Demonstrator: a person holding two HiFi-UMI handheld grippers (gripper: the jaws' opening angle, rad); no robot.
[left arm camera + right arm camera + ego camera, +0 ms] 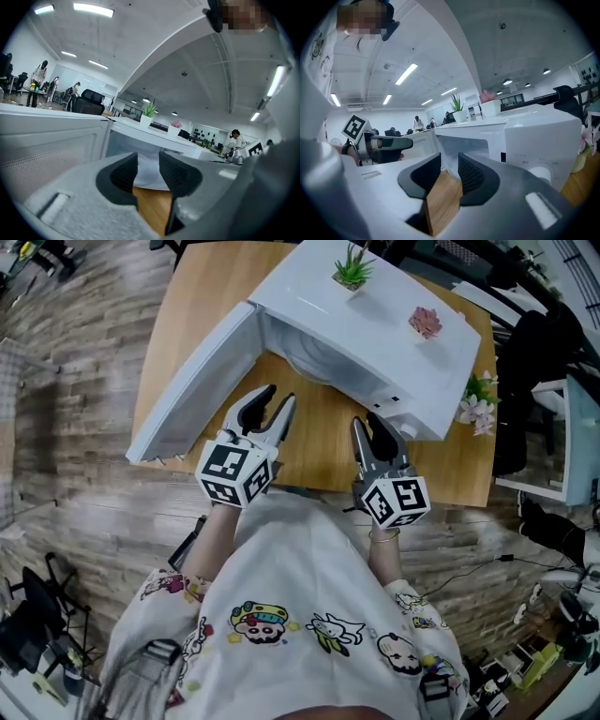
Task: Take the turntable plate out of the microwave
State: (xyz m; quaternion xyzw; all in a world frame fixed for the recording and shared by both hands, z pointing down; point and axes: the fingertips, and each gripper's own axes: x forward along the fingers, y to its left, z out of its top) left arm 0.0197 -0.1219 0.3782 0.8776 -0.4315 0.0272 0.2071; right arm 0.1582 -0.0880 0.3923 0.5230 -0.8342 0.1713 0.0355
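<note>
Head view: turntable plate (305, 362) lies flat inside the open microwave (375, 324), near the table (309, 442)'s far right corner. It's round and face up, so no long axis.

Left gripper view: left gripper (147, 161) is partly open and empty.

Right gripper view: right gripper (449, 164) is the same.

I'd go in low, pinch the near rim, lift, then pull.

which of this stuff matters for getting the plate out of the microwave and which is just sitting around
For the job:
- microwave, door open
- turntable plate inside
- left gripper and right gripper, both open and empty

Just lying about:
- green plant and pink plant on top of the microwave
- flowers beside it
</note>
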